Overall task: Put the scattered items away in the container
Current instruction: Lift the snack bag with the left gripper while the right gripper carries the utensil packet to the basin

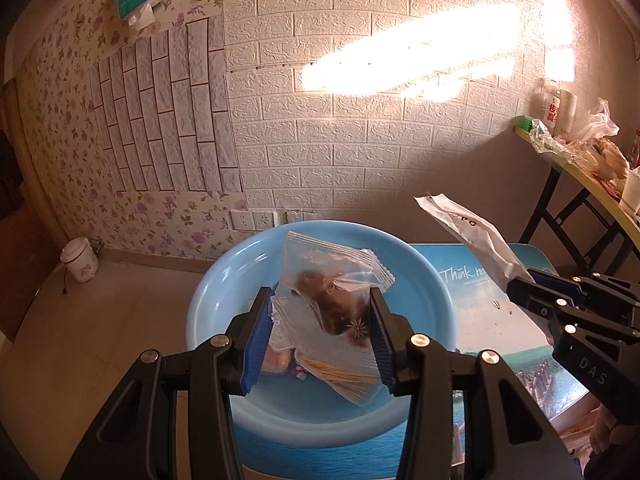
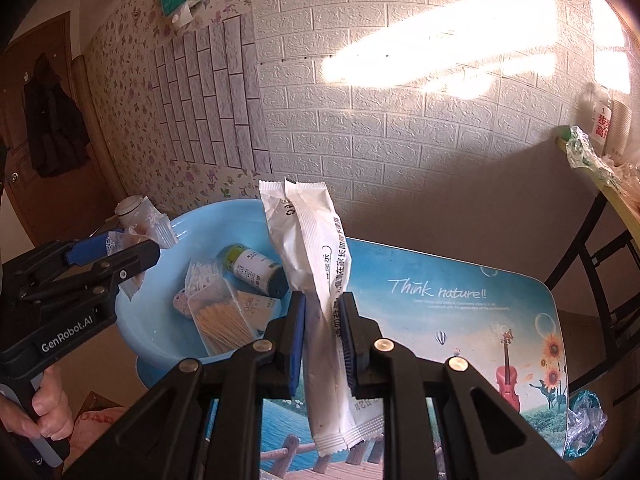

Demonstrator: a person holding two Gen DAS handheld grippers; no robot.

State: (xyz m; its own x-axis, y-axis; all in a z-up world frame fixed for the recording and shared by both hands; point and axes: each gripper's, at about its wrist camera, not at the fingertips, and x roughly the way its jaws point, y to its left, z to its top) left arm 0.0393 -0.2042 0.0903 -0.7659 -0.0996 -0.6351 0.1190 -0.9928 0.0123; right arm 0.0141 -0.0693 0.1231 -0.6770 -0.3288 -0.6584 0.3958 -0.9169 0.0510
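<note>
My left gripper (image 1: 320, 320) is shut on a clear plastic snack bag (image 1: 328, 292) with a brown lump inside, held above the light blue basin (image 1: 224, 276). My right gripper (image 2: 322, 332) is shut on a long white sachet (image 2: 316, 248) that stands upright between its pads, beside the basin (image 2: 160, 332) and over the table. The sachet (image 1: 472, 236) and right gripper (image 1: 520, 286) also show at the right of the left wrist view. Inside the basin lie a small bottle (image 2: 256, 270), a box of toothpicks (image 2: 220, 324) and a pack of floss picks (image 2: 200, 276).
The basin sits on a small table with a printed nature picture (image 2: 460, 320). A crumpled blue wrapper (image 2: 584, 420) lies at its right corner. A folding table (image 1: 580, 168) loaded with bags and bottles stands at the right by the brick-pattern wall. A hand (image 2: 48, 404) holds the left gripper's handle.
</note>
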